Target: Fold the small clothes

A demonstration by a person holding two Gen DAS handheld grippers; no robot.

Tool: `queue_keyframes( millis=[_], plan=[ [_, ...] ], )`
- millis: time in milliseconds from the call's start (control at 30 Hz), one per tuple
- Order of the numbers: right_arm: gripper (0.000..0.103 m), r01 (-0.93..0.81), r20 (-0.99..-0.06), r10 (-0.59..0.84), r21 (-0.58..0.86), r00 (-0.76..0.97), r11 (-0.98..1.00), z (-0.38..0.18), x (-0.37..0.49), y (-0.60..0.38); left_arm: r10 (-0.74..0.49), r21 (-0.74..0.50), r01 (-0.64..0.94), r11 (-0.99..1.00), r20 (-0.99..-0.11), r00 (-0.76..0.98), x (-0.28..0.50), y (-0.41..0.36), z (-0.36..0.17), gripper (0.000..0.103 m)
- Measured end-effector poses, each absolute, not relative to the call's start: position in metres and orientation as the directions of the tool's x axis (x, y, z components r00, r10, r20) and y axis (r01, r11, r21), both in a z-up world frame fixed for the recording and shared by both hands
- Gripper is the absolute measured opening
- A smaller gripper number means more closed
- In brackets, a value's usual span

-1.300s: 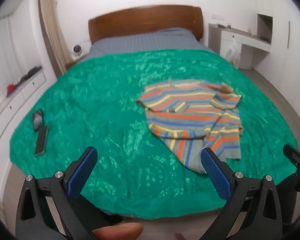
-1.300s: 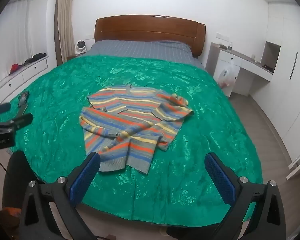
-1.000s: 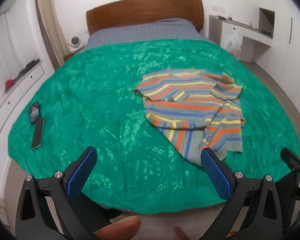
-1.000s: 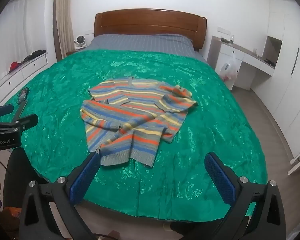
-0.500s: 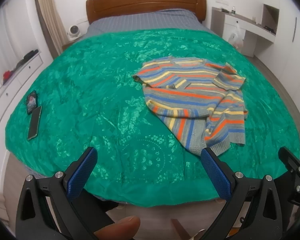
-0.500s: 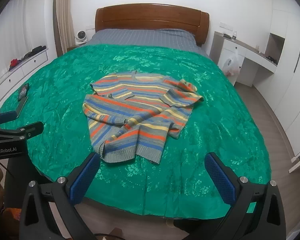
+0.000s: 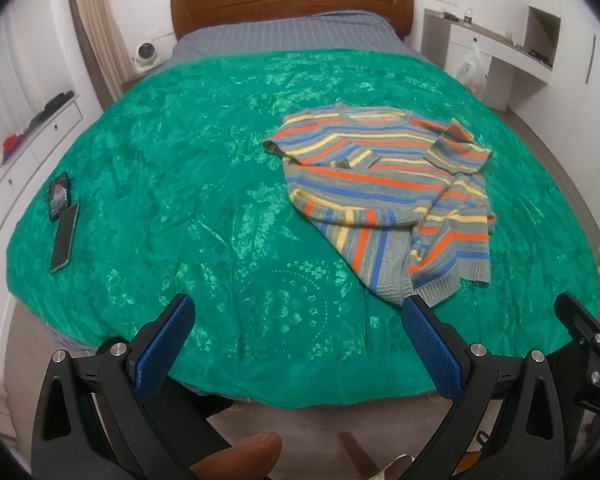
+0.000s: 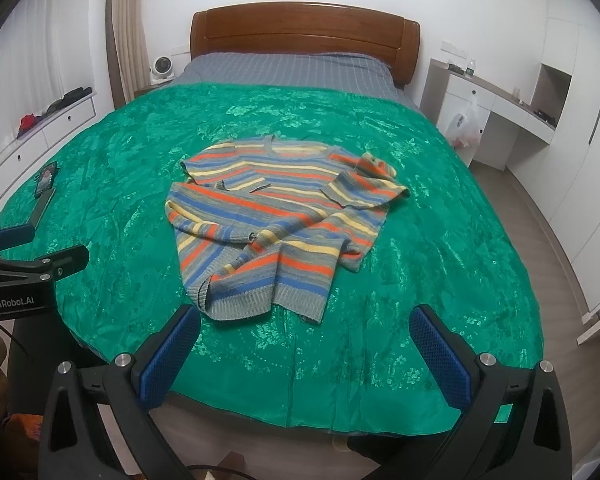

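A small striped sweater (image 7: 384, 188) (image 8: 278, 216) in grey, orange, blue and yellow lies rumpled on the green bedspread (image 7: 204, 208) (image 8: 420, 248), collar toward the headboard, both sleeves folded loosely over its body. My left gripper (image 7: 296, 312) hangs open over the bed's near edge, its right fingertip just short of the sweater's hem. My right gripper (image 8: 304, 320) is open too, held just in front of the hem with nothing between its blue pads. The left gripper (image 8: 40, 248) also shows at the left edge of the right wrist view.
Two phones (image 7: 62, 224) (image 8: 44, 184) lie near the bedspread's left edge. A wooden headboard (image 8: 304, 28) stands at the far end. White drawers (image 8: 56, 120) run along the left wall; a white desk (image 8: 500, 112) with a plastic bag (image 8: 462, 124) stands right. Wood floor (image 8: 548, 220) lies on the right.
Both grippers have moved closer to the bed and risen slightly, so the sweater looks larger and nearer. Both stayed open and the sweater has not been touched.
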State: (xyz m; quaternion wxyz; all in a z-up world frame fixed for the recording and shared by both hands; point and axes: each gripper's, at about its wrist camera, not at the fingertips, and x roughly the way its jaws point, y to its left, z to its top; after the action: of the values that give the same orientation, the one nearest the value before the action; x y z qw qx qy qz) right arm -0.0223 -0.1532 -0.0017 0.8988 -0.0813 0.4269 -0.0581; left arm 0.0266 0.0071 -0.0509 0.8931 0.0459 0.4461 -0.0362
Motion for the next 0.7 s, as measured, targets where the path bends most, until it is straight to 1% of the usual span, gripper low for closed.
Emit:
queue_keyframes(
  millis=[400,700],
  plan=[
    [0.103,0.071,-0.757,-0.213,-0.216,0.618,0.974,-0.0023,-0.0197,-0.1590,-0.022,0.041,0.095,0.995,-0.813,0.581,0.0293,0.0098,-0.0555,0.103],
    [0.103,0.069,-0.764,-0.217,-0.221,0.607,0.973,-0.0045,-0.0211,-0.1573,-0.025,0.035,0.094,0.995,-0.822,0.568,0.0297,0.0107,-0.0578,0.103]
  ],
)
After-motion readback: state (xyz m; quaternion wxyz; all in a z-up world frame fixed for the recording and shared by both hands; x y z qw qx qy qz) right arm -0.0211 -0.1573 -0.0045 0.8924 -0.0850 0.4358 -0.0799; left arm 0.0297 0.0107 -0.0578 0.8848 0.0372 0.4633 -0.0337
